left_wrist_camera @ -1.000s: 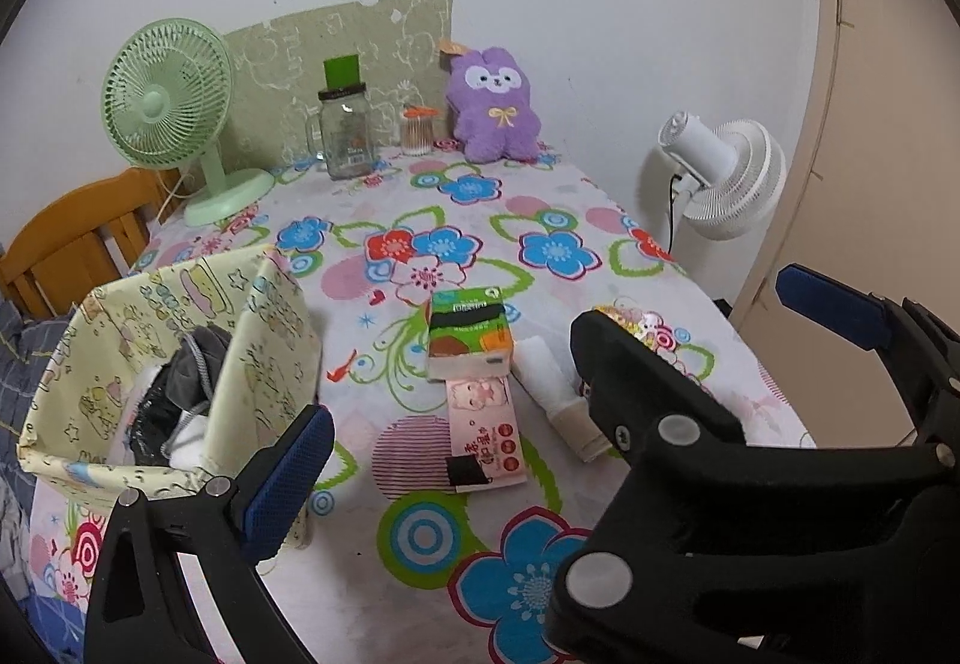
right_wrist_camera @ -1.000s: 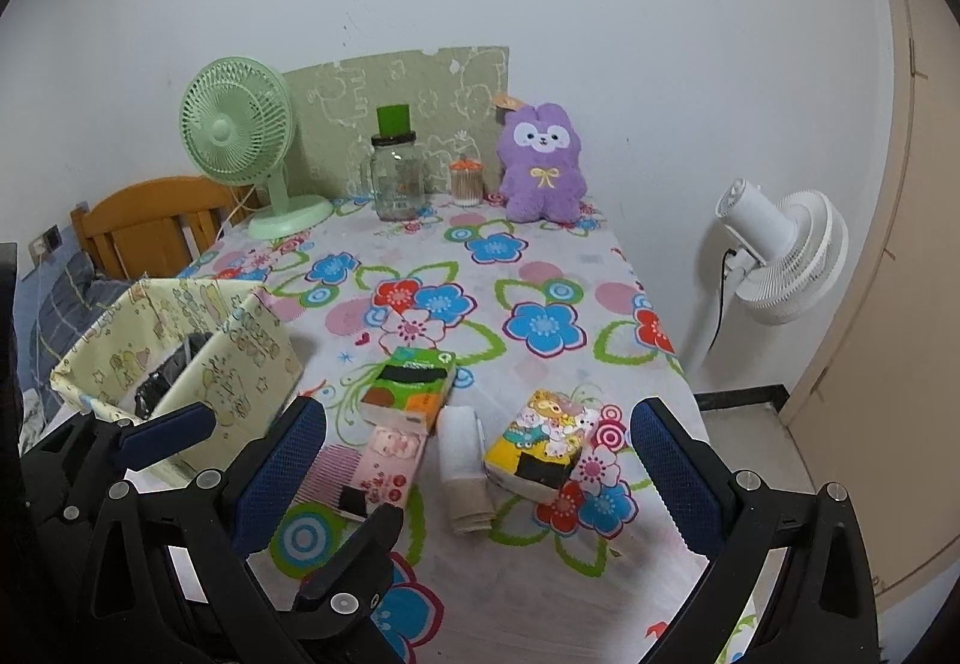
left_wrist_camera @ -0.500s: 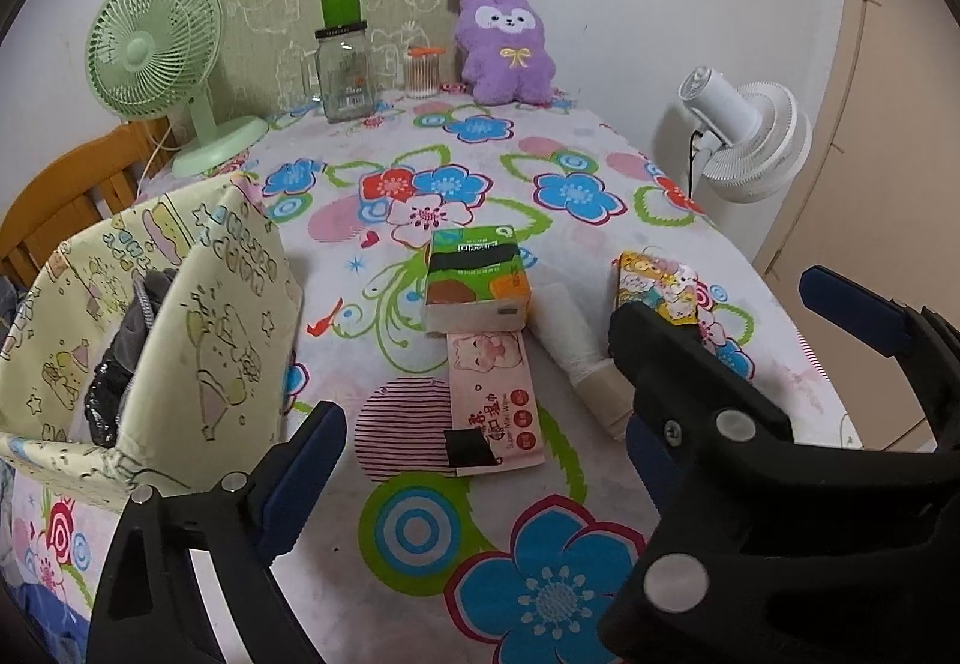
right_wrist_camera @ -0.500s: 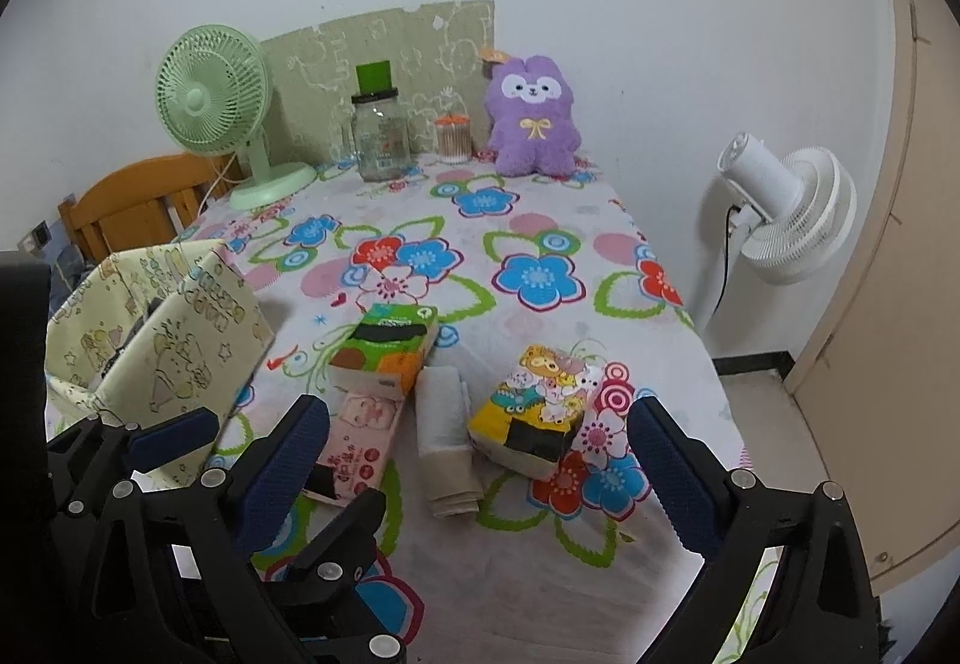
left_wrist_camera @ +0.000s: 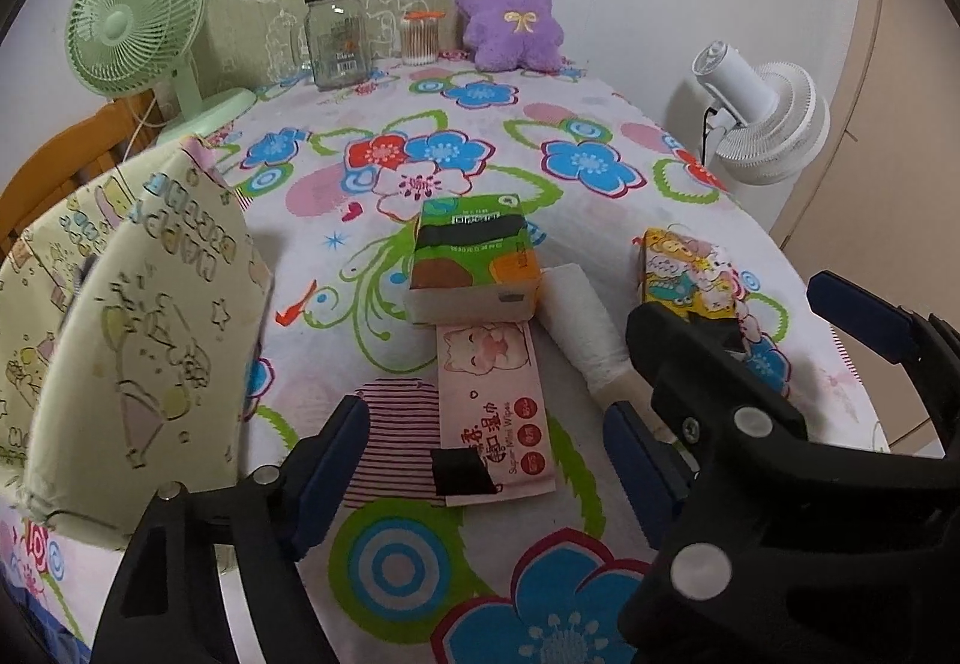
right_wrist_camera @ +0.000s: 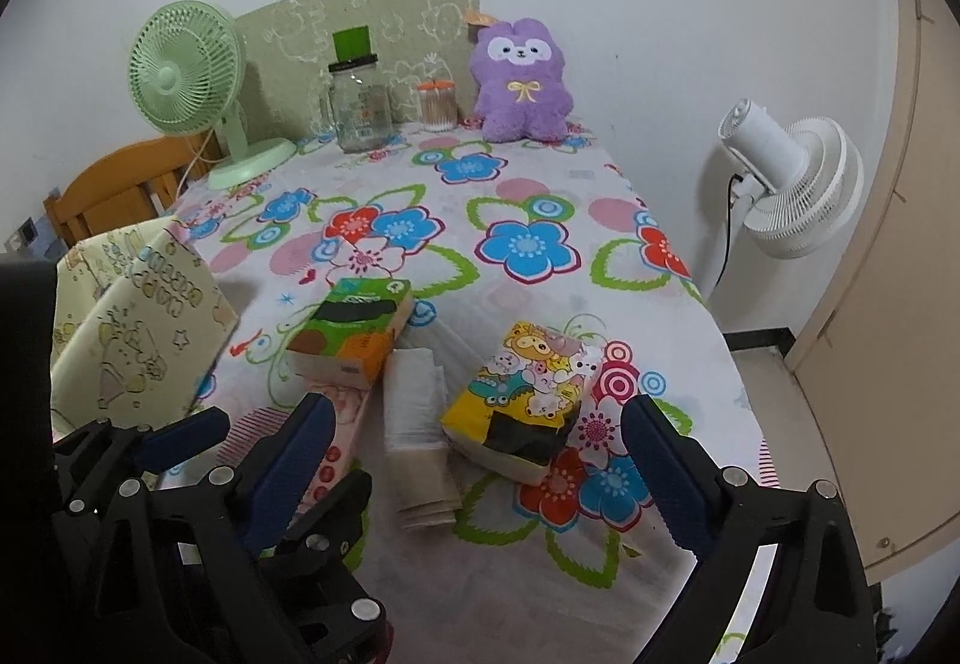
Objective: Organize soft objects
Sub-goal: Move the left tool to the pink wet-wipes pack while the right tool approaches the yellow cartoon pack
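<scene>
Left gripper: jaws are seen closing, nothing pressed yet; the pink wipes pack lies on the worktop between the blue pads.
Right gripper: held wide, jaws easing inward, empty; the yellow cartoon tissue pack and the rolled white cloth are framed between its fingers.
Soft things: the green tissue pack is found touching the wipes pack's far end; the cloth roll lies just beside both.
Storage bag: the pale printed fabric bin stands at the left edge, close to the left gripper.
Risk, neighbours: the green pack could be dragged along if the wipes pack is pulled while they touch.
Risk, grip: a flat, slippery pack may be pinched at one edge only and slid out.
Risk, crowding: the two grippers are held close together, so a clash is judged possible.
Risk, bag: its floppy wall could be knocked inward by the left finger.
</scene>
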Motion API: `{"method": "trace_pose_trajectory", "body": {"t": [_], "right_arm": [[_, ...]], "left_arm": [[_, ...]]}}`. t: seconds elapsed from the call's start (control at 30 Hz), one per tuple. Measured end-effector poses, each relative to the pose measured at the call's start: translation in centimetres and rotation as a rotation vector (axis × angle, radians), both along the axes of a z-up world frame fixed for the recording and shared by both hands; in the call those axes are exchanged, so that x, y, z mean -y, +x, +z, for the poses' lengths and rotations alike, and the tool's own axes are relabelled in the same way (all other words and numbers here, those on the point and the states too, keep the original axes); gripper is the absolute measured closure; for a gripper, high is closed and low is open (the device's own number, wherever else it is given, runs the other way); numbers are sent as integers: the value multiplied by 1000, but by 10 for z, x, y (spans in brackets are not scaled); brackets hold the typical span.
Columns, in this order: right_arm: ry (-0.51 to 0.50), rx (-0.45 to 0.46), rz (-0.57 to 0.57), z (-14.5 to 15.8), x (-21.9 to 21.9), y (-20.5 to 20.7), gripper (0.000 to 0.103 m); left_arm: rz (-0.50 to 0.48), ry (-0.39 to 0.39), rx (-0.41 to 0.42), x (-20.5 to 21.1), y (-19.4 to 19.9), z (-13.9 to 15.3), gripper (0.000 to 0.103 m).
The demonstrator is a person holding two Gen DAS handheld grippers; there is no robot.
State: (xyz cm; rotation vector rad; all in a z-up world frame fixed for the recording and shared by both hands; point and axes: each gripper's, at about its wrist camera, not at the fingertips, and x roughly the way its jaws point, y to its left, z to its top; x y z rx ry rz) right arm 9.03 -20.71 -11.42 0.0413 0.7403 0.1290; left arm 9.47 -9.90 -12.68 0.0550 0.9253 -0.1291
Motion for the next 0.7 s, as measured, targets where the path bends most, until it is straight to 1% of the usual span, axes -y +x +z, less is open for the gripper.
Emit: {"method": "trace_pose_trajectory", "body": {"t": [0.2, 0.37, 0.5, 0.7], "right_arm": [[1, -27, -5, -10, 3, 10, 6], [-1, -45, -5, -16, 2, 17, 6], [-3, -54, -3, -18, 1, 21, 6], [-11, -63, -3, -22, -1, 26, 6]], "left_arm": [[-1, 4, -24, 2, 7, -9, 25], [4, -1, -46, 2, 14, -14, 31], [15, 1, -36, 2, 16, -14, 32], [2, 3, -26, 4, 16, -14, 43]]}}
